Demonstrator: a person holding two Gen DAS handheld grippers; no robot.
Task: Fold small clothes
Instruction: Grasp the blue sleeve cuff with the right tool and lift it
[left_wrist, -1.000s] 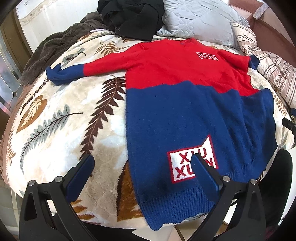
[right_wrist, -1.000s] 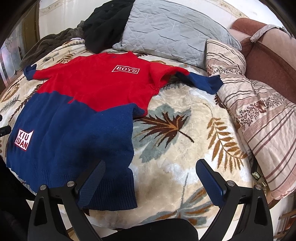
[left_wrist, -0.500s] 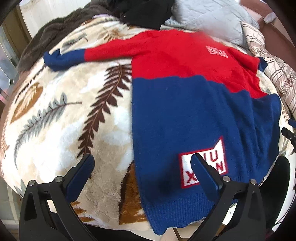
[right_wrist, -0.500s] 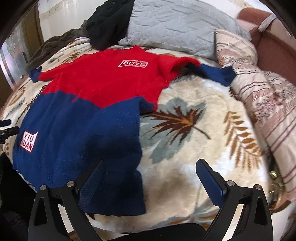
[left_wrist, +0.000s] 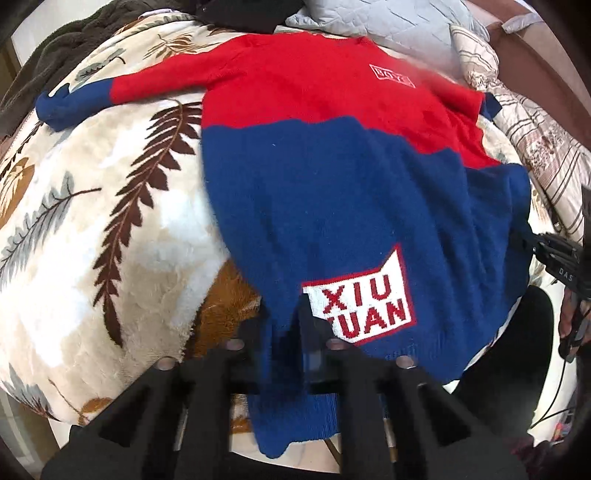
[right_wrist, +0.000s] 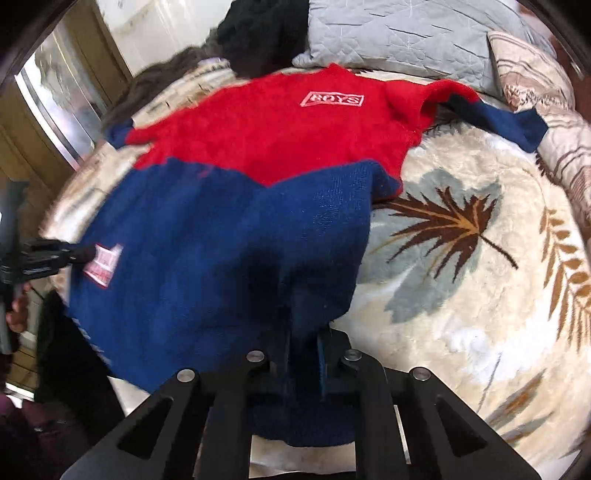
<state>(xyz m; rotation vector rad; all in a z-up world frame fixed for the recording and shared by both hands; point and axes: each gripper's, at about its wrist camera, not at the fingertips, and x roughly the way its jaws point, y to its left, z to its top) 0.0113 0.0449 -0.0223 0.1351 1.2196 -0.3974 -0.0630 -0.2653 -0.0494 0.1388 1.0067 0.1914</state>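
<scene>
A red and blue sweater (left_wrist: 332, 177) lies spread face-up on a bed covered by a cream leaf-print blanket (left_wrist: 110, 229), its blue hem hanging over the near edge. The left gripper (left_wrist: 282, 332) has its jaws pressed together on a pinch of the blue hem, just left of the white "XIU XUAN" patch (left_wrist: 364, 299). The right gripper (right_wrist: 304, 343) likewise has its jaws pinching the hem at the sweater's other bottom corner, the knit bunched up between them.

The red upper half carries a small "BOYS" label (right_wrist: 332, 99). One sleeve stretches out to the left across the blanket, ending in a blue cuff (left_wrist: 59, 107); the other sleeve (right_wrist: 498, 118) reaches toward a striped floral quilt (right_wrist: 561, 122) and touches its edge. Behind the collar a grey quilted pillow (right_wrist: 406, 33) and a heap of black clothing (right_wrist: 266, 33) lie close against the sweater's top. A dark brown fleece throw (left_wrist: 55, 48) is bunched along the far left of the bed. The blanket on either side of the sweater is bare
</scene>
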